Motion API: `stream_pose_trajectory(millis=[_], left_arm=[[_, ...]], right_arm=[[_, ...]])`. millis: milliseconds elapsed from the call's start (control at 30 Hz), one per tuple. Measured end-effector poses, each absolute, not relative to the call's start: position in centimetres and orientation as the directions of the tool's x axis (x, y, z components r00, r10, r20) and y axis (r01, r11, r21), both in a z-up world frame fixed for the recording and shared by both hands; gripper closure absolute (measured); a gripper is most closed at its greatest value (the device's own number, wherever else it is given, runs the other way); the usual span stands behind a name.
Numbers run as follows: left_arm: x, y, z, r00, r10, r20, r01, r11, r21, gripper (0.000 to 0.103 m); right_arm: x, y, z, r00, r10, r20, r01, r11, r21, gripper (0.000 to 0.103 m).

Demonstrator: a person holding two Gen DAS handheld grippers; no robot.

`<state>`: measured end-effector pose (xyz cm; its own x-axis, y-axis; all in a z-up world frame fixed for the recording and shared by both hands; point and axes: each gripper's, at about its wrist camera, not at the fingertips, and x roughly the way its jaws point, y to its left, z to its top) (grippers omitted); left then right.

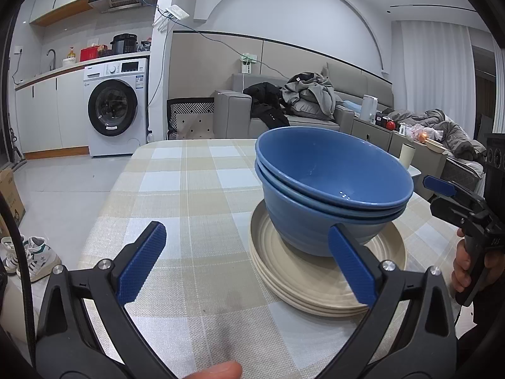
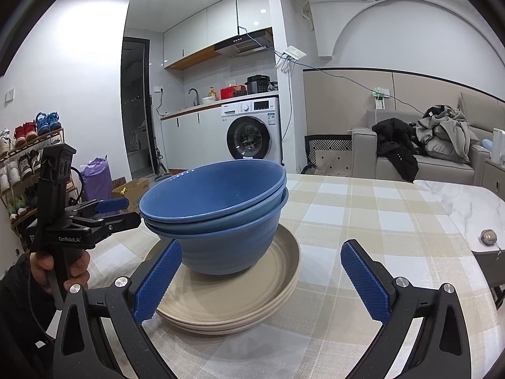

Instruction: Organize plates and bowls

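The table (image 1: pixel 195 189), covered in a checked cloth, is carrying everything. On it the stack of cream plates (image 2: pixel 277 287) is sitting, and the nested blue bowls (image 2: pixel 221 218) are resting on top, the upper bowls leaning at a slight tilt. The left tool (image 1: pixel 246 265) is hovering spread wide beside the stack, holding nothing; the right tool (image 2: pixel 260 279) is likewise spread and empty on the other side. The sorting seems nearly finished. If any step is left, it is probably levelling the bowls: nudging the top rim gently and keeping the fingers (image 2: pixel 157 281) clear of the plates would avoid tipping the pile.
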<state>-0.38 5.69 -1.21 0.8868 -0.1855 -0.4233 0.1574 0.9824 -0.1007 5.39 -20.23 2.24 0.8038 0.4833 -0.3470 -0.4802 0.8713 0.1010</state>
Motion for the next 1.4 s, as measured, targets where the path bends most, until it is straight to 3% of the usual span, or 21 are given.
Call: stream_pose_trajectory(millis=[1400], left_arm=[[-0.19, 5.87, -1.53, 0.89, -0.185, -0.417, 0.158, 0.983, -0.098, 0.001]], right_arm=[[5.45, -20.16, 2.12, 0.804, 0.483, -0.347, -0.481, 0.871, 0.097, 0.0]])
